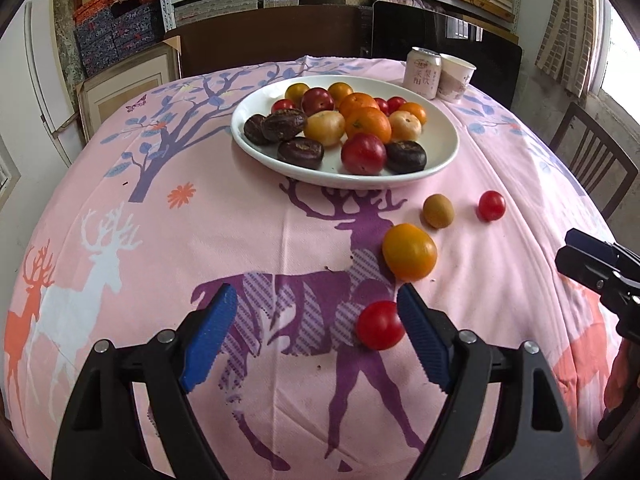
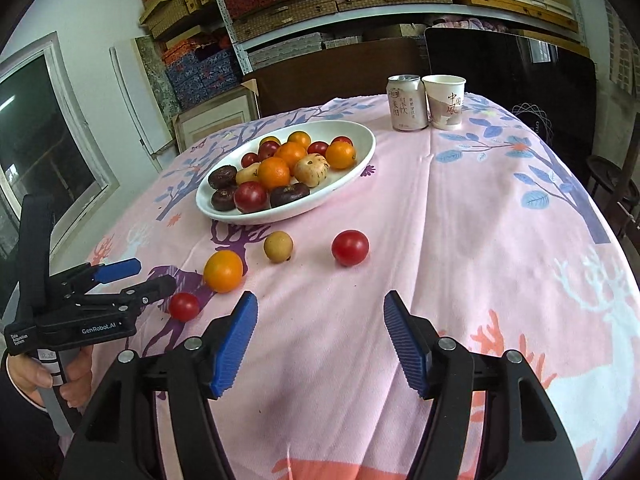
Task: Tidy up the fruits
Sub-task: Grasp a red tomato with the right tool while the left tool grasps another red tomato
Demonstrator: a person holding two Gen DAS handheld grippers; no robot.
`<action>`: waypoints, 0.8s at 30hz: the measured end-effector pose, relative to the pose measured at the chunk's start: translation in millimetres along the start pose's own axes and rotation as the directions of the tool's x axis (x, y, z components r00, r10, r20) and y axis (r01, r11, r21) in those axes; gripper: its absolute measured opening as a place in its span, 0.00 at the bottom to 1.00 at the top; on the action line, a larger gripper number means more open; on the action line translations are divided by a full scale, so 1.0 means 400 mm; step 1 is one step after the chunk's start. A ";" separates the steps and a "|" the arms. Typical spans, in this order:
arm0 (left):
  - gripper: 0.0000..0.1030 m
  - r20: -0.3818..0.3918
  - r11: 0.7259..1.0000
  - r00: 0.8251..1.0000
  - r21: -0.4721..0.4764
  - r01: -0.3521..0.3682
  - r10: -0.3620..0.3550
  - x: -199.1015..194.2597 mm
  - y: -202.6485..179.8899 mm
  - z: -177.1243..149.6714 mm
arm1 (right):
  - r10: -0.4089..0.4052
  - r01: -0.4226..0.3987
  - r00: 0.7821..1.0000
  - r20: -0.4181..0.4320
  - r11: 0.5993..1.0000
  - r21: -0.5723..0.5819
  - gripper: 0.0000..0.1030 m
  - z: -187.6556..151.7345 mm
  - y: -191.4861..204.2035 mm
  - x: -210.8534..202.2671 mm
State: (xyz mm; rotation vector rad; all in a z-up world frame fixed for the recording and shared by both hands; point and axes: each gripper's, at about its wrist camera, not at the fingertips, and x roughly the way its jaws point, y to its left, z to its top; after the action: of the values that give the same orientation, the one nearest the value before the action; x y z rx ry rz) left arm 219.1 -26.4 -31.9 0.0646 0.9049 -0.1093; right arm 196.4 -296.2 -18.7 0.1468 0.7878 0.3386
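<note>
A white oval plate (image 1: 440, 160) (image 2: 352, 168) holds several fruits: oranges, red plums, yellow fruits and dark brown ones. Loose on the pink cloth lie a small red tomato (image 1: 380, 325) (image 2: 184, 306), an orange fruit (image 1: 409, 252) (image 2: 223, 271), a tan round fruit (image 1: 438, 211) (image 2: 278, 246) and another red tomato (image 1: 491, 205) (image 2: 350, 247). My left gripper (image 1: 316, 308) (image 2: 148, 276) is open, with the near tomato just inside its right finger. My right gripper (image 2: 320, 312) is open and empty, short of the loose fruits; it shows at the left wrist view's right edge (image 1: 576, 252).
A drink can (image 1: 423, 73) (image 2: 406, 103) and a paper cup (image 1: 456, 78) (image 2: 445, 101) stand at the table's far edge. A wooden chair (image 1: 592, 160) stands to the right. Shelves with boxes fill the back wall.
</note>
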 end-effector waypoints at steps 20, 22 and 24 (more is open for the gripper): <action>0.25 -0.013 0.984 0.991 0.116 0.137 -0.137 0.050 -0.076 -0.040 | -0.163 0.155 0.984 -0.072 0.982 -0.106 0.65 0.044 0.003 0.136; 0.25 -0.013 0.983 0.990 0.113 0.142 -0.142 0.051 -0.073 -0.040 | -0.181 0.171 0.981 -0.073 0.976 -0.132 0.65 0.060 0.011 0.167; 0.25 -0.014 0.983 0.990 0.112 0.143 -0.143 0.051 -0.073 -0.040 | -0.193 0.180 0.978 -0.077 0.973 -0.148 0.64 0.074 0.018 0.196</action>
State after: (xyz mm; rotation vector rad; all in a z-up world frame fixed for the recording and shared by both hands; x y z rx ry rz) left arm 215.5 -55.2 -58.1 0.1046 0.9081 -0.2943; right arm 267.1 -261.8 -48.5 -0.0750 0.8582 0.2223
